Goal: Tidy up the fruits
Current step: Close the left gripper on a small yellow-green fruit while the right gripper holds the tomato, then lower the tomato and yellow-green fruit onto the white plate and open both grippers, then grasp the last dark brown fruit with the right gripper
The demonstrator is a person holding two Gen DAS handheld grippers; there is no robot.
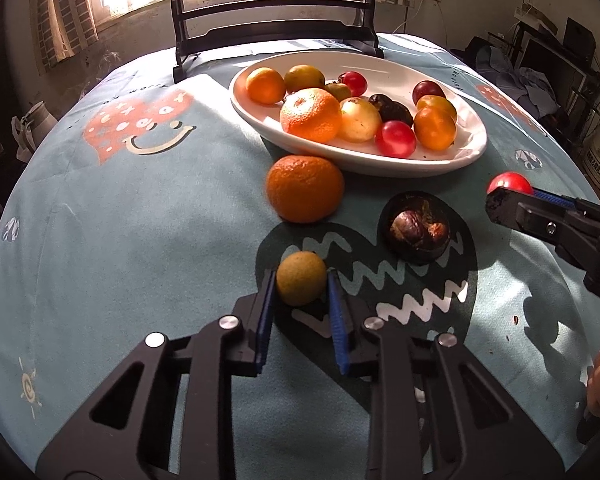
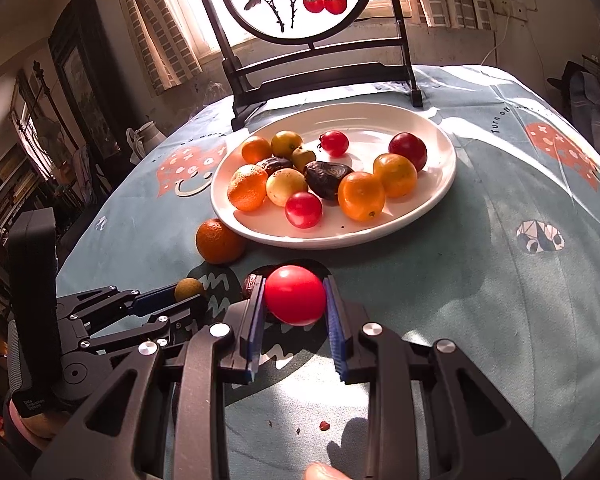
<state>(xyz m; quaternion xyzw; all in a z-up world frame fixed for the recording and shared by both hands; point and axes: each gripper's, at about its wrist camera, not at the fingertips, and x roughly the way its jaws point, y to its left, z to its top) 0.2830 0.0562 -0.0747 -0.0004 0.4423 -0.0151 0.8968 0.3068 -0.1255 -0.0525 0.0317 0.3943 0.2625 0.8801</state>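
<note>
A white oval plate [image 1: 470,148] [image 2: 440,152] holds several fruits: oranges, red tomatoes, yellow-green fruits and dark ones. An orange [image 1: 305,189] [image 2: 219,241] and a dark wrinkled fruit [image 1: 419,230] [image 2: 250,285] lie on the cloth in front of the plate. My left gripper [image 1: 301,284] [image 2: 190,294] is shut on a small brown-green round fruit [image 1: 301,283] [image 2: 189,289] just above the cloth. My right gripper [image 2: 295,296] [image 1: 504,196] is shut on a red tomato [image 2: 295,295] [image 1: 509,182], held near the plate's front edge.
A black wooden stand with a round painted screen [image 2: 296,0] [image 1: 276,12] stands behind the plate. The table wears a blue-green printed cloth [image 1: 120,240] [image 2: 500,280]. Small red crumbs [image 2: 323,425] lie on the cloth near me. Furniture surrounds the table.
</note>
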